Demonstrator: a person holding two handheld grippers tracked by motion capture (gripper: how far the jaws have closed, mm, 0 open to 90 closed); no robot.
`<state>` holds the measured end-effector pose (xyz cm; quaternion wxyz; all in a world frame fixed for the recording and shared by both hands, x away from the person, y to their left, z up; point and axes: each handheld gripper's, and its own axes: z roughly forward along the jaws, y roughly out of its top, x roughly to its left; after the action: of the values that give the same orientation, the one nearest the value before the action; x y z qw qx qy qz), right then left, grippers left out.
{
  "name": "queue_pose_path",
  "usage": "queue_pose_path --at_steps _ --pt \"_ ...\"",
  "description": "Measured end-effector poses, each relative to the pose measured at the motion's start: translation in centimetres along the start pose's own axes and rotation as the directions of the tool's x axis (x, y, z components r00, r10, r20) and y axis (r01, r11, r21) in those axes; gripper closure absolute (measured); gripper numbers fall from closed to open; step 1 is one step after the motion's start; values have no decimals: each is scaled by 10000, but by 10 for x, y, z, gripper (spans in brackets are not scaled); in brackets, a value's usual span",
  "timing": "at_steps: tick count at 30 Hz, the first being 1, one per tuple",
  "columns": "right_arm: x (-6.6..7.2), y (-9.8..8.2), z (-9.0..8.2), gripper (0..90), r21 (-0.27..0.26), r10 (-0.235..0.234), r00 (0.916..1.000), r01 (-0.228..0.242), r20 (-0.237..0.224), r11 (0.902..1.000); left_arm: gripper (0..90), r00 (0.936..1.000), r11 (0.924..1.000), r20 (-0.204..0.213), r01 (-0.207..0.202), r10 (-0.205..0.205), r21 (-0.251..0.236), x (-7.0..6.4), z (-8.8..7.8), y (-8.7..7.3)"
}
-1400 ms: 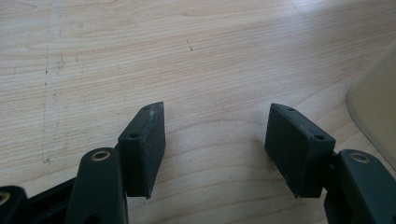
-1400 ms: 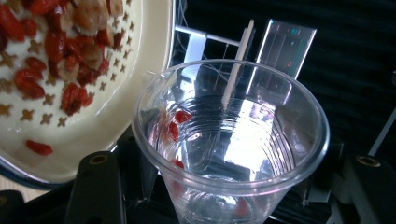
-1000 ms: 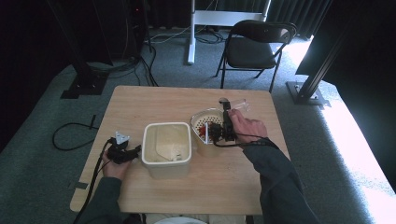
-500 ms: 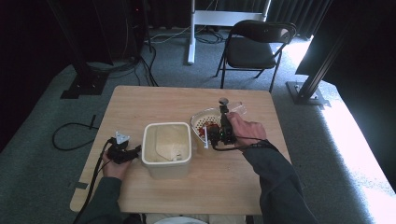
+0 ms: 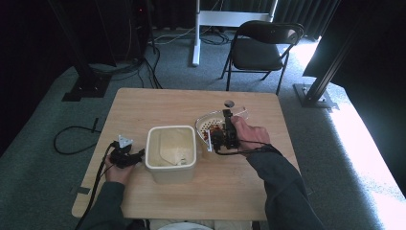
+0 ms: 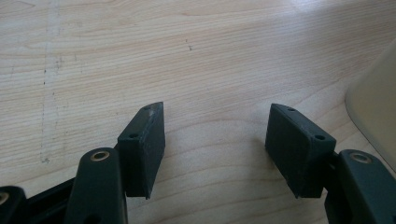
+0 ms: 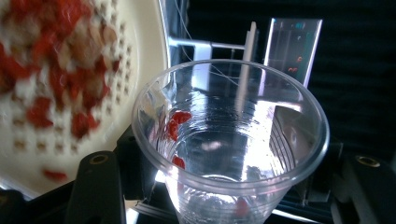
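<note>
The right tool [image 5: 223,135] is clamped on a clear plastic cup [image 7: 229,140]: in the right gripper view the cup sits between the two black jaws, tipped so that its open mouth faces the camera, with a few red bits stuck to its inner wall. Just beside the cup's rim stands a white perforated colander [image 7: 93,84], and it holds a blurred heap of red and pale pieces. In the high view this colander [image 5: 208,122] lies towards the desk's far right part, touching the right tool, with the person's right hand [image 5: 249,136] behind it.

Nearer the middle of the desk [image 5: 158,103] stands a square cream tub [image 5: 171,152], with something pale lying inside it. The left tool [image 5: 128,157] rests by the desk's left edge, just beside the tub's left wall; in the left gripper view its jaws stand wide apart over bare wood with nothing between them, and the tub's cream wall [image 6: 376,107] shows at the right edge.

The far left part of the desk and the near right corner are bare wood. The high view also shows a black folding chair [image 5: 261,48] beyond the far edge.
</note>
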<state>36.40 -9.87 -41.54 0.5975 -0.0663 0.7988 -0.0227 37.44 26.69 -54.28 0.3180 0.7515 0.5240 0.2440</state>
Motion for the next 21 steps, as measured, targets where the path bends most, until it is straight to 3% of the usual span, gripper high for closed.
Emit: queue_pose_path --at_steps 1,3,5,6,7,8,9,10,11,12,14,16,18,21 --pt "1 0 0 356 63 -258 9996 257 145 9996 387 10000 10000 1 8 -8 -5 0 0 0" --pt "-4 -1 1 356 50 538 9985 -538 55 9985 388 10000 10000 -15 -10 10 -17 0 0 0" --pt "2 0 0 356 100 -214 9997 213 119 9997 387 10000 10000 -5 -7 7 6 0 0 0" --pt "-2 -2 1 356 100 435 9990 -436 140 9990 387 10000 10000 -10 -12 12 -13 0 -1 0" --pt "-4 -2 1 356 -23 730 9973 -730 -18 9973 388 10000 10000 -6 -12 12 -9 0 0 0" --pt "1 -2 0 356 1 146 9999 -146 -66 9999 387 10000 10000 -6 -24 24 9 0 0 0" --pt "2 -2 1 356 91 141 9999 -142 97 9999 387 10000 10000 -24 -16 16 -8 0 0 0" --pt "-2 -4 2 357 53 739 9972 -739 80 9973 387 10000 10000 -16 -15 15 -18 -1 0 0" --pt "-2 -2 1 356 -14 655 9978 -655 -121 9978 387 10000 10000 -5 -20 20 -8 -1 0 0" --pt "2 -1 1 356 11 139 9999 -139 -93 9999 387 10000 10000 -15 -5 5 10 0 0 0" --pt "-4 -3 2 356 -98 1044 9945 -1044 -28 9945 387 10000 10000 0 -3 3 6 0 0 0" --pt "2 -2 2 355 18 570 9983 -570 -147 9984 386 10000 10000 2 2 -2 6 0 0 0" --pt "3 -3 3 355 -106 923 9953 -927 -292 9956 386 10000 10000 3 -19 19 26 0 0 0" --pt "2 -7 2 354 -108 1231 9923 -1233 -158 9923 386 10000 10000 0 -21 21 -4 0 0 0"
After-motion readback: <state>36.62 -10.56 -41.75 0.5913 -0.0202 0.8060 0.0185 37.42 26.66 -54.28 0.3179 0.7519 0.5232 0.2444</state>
